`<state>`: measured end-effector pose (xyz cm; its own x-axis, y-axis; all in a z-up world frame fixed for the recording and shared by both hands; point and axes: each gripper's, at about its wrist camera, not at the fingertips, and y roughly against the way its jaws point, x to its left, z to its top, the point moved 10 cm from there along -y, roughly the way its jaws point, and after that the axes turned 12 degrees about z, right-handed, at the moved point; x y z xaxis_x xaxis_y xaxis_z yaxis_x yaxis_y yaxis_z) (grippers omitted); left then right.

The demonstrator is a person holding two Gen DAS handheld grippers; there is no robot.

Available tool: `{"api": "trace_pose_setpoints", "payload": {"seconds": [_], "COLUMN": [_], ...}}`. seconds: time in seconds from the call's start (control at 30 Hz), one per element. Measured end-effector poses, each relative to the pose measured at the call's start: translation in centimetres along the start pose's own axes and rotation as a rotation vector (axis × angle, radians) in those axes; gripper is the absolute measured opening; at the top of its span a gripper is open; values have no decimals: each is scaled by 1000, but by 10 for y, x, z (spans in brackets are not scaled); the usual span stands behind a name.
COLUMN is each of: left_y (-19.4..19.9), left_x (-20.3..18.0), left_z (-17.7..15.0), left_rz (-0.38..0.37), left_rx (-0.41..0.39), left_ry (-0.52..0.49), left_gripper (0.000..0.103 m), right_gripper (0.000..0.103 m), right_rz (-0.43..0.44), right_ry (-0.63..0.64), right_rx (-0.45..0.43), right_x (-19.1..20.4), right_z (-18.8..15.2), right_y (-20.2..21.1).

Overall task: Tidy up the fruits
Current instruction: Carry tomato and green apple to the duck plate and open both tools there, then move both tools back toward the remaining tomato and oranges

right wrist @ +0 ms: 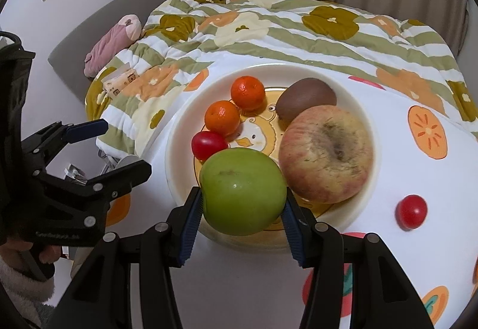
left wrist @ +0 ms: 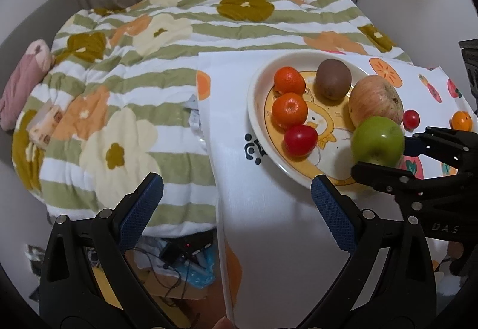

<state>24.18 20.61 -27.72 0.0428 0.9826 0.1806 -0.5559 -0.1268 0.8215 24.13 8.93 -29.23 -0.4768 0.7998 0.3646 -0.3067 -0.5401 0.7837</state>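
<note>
Left wrist view:
- The left claw [left wrist: 237,208] is seen with its blue-padded fingers spread wide; nothing is held between them, and only the white patterned cloth [left wrist: 269,224] on the tabletop lies beneath.
- The right claw [left wrist: 378,149] enters from the right edge, where its body is cut off; it is closed on the green apple [left wrist: 378,140], held over the near right rim of the plate [left wrist: 254,96].
- On the plate are seen two tangerines [left wrist: 289,80] [left wrist: 289,108], a kiwi [left wrist: 333,78], a red cherry tomato [left wrist: 300,140] and a large reddish apple [left wrist: 375,100], the apple partly hidden by the green one.
- Off the plate on the cloth, a second cherry tomato [left wrist: 411,119] is partly visible, and a small orange fruit [left wrist: 461,120] near the right edge cannot be identified with certainty.
- The clutter under the tabletop edge is too dark and tangled to be made out.

Right wrist view:
- The green apple [right wrist: 242,191] is gripped at both sides by the pads of the right claw [right wrist: 242,209]; the near plate rim [right wrist: 176,155] is hidden behind it.
- The left claw [right wrist: 113,146] is seen at the left, open and empty, its body cut off by the frame.
- The plate's duck picture is largely covered by fruit.
- The loose cherry tomato [right wrist: 411,211] lies on the cloth, right of the plate.
- A floral quilt [right wrist: 298,30] fills the background.
</note>
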Motion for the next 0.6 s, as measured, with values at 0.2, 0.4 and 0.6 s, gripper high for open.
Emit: {"api": "trace_pose_setpoints", "payload": {"seconds": [0.2, 0.4, 0.6], "left_y": [3, 10, 19], "left_x": [4, 6, 16], "left_z": [-1, 0, 0], "left_rz": [-6, -29, 2], "left_rx": [0, -8, -17], "left_ry": [16, 46, 58], "left_gripper": [103, 103, 103], "right_gripper": [48, 62, 91], "right_rz": [-20, -5, -1], "right_ry": [-7, -33, -53], "right_rx": [-5, -50, -61], "right_x": [2, 3, 2], "right_z": [1, 4, -1], "right_y": [-5, 3, 10]}}
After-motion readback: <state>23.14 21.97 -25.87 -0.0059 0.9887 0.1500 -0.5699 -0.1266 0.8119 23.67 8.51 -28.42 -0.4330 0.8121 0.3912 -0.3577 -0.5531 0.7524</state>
